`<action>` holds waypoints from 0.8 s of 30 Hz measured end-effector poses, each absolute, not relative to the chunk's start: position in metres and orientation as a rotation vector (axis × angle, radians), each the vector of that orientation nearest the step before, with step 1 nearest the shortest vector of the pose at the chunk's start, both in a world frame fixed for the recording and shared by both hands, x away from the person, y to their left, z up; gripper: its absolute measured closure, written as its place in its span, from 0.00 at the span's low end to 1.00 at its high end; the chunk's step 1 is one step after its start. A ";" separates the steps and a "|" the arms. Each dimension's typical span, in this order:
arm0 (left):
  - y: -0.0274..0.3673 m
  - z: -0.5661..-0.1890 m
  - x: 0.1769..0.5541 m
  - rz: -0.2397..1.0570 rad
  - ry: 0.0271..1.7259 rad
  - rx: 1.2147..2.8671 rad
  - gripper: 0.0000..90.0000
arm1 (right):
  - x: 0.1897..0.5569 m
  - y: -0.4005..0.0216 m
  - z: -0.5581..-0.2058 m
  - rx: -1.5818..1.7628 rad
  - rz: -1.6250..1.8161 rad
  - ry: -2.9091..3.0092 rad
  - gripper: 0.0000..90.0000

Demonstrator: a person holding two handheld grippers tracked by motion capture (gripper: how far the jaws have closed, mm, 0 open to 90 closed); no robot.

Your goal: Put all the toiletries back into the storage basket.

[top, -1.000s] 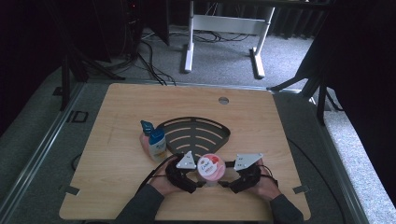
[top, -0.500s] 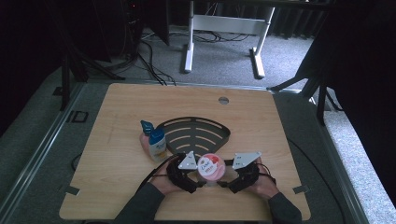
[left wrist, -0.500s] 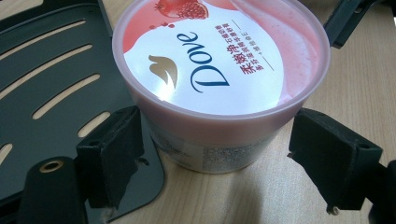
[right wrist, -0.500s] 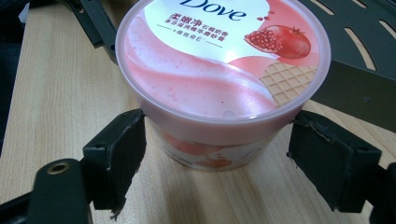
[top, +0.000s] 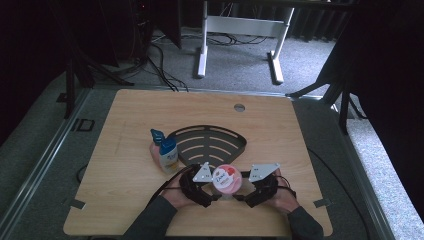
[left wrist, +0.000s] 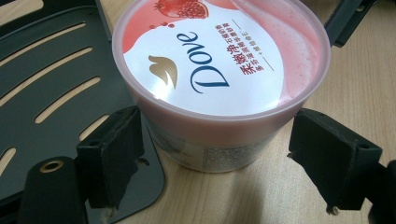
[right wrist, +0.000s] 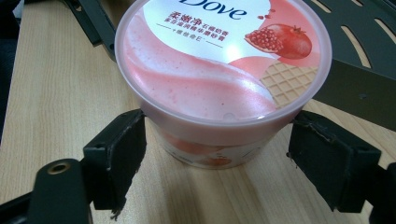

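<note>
Round pink Dove tub, pomegranate-printed lid

Pink Dove tub — lid on, upright — beside the black tray.

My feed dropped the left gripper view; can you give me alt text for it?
A pink Dove tub stands lid-up on the wooden table between the left gripper's open black jaws, neither visibly pressing on it. Its near-left edge overlaps a black slotted tray.
</note>
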State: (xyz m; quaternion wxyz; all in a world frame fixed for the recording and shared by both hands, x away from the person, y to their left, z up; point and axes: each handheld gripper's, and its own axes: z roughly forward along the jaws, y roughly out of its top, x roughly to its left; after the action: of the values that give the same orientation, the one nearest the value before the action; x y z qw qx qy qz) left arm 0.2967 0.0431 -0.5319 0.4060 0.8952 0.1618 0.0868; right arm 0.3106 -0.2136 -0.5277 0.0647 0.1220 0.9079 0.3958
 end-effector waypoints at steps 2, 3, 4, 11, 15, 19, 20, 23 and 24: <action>0.043 -0.531 0.297 0.217 0.409 2.254 0.20 | 0.311 -0.214 -0.527 0.369 1.200 2.740 0.21; 0.044 -0.531 0.297 0.217 0.410 2.252 0.20 | 0.311 -0.214 -0.526 0.370 1.202 2.738 0.21; 0.044 -0.530 0.297 0.217 0.412 2.251 0.20 | 0.311 -0.215 -0.526 0.370 1.203 2.737 0.21; 0.043 -0.526 0.299 0.219 0.410 2.253 0.20 | 0.313 -0.215 -0.523 0.376 1.216 2.732 0.22; 0.043 -0.524 0.300 0.220 0.414 2.247 0.20 | 0.314 -0.216 -0.520 0.375 1.217 2.729 0.22; 0.042 -0.521 0.301 0.231 0.415 2.250 0.20 | 0.315 -0.216 -0.518 0.375 1.212 2.725 0.22; 0.041 -0.520 0.302 0.232 0.415 2.251 0.20 | 0.316 -0.217 -0.517 0.373 1.213 2.725 0.22; 0.041 -0.519 0.303 0.237 0.414 2.249 0.20 | 0.317 -0.217 -0.516 0.372 1.212 2.725 0.22; 0.040 -0.518 0.303 0.237 0.416 2.248 0.20 | 0.318 -0.217 -0.515 0.368 1.213 2.722 0.22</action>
State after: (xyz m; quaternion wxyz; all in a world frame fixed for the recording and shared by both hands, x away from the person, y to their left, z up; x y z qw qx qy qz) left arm 0.3032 0.0404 -0.5179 0.4090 0.8925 0.1653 0.0940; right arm 0.3181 -0.2173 -0.5150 0.0696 0.1222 0.9043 0.4030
